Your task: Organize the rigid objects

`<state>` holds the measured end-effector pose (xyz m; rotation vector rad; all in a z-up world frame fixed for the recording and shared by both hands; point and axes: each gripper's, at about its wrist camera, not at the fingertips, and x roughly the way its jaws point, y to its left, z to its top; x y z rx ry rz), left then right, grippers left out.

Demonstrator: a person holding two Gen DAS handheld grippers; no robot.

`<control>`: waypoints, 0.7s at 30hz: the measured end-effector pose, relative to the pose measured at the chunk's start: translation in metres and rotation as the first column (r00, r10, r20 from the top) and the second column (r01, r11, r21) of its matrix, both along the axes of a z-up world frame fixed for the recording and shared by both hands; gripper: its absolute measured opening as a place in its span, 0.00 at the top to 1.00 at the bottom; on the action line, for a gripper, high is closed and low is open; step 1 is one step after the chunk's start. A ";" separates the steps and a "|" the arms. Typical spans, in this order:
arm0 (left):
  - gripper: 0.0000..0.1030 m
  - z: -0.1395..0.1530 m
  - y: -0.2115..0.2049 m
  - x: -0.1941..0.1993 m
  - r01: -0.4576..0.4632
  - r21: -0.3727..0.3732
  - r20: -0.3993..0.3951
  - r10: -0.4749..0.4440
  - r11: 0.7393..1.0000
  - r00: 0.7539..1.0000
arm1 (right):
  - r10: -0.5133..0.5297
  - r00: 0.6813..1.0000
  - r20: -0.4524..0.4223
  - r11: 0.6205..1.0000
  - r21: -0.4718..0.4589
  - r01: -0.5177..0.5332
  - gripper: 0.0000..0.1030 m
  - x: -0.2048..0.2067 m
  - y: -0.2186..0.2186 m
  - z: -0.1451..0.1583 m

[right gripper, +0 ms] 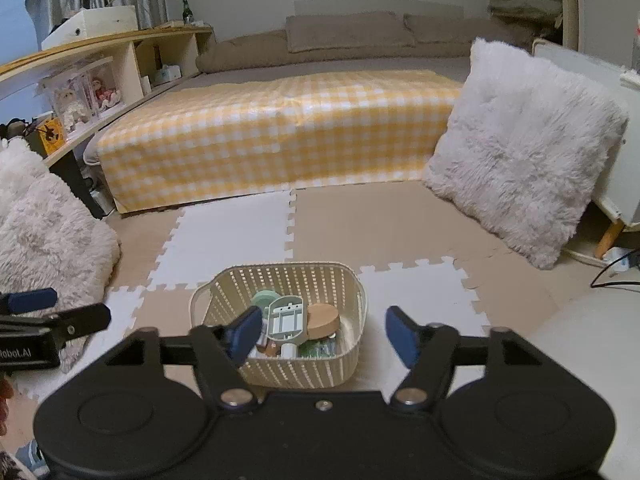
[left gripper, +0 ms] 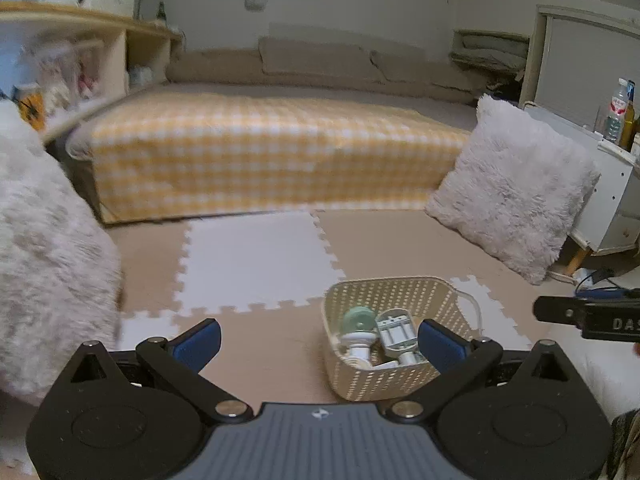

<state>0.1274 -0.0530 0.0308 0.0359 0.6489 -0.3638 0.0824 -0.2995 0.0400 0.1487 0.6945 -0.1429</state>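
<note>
Both grippers hover empty: left gripper (left gripper: 318,340) and right gripper (right gripper: 322,334) spread wide above the basket (right gripper: 224,280) on the near mat, wooden disc (right gripper: 322,320) inside. Best pull clear upward, avoiding the rim.

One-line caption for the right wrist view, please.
Open right gripper above a basket of small items on the foam mat, bed behind.

L gripper (left gripper: 320,340) jaws wide, R gripper (right gripper: 324,332) jaws apart, both empty
</note>
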 end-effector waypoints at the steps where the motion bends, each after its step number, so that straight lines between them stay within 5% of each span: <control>1: 0.00 0.001 0.002 -0.005 -0.009 0.007 0.017 0.009 1.000 1.000 | -0.001 1.000 0.006 1.000 -0.006 0.001 0.24 -0.005 0.002 0.001; 12: 0.00 0.001 0.017 -0.049 -0.024 0.024 0.106 0.021 0.999 0.994 | 0.006 0.995 0.098 0.998 -0.069 0.001 0.02 -0.054 0.025 0.000; 21: 0.00 -0.005 0.017 -0.067 -0.050 0.056 0.168 0.040 0.997 0.985 | 0.001 0.988 0.155 0.992 -0.128 0.019 0.00 -0.072 0.037 -0.003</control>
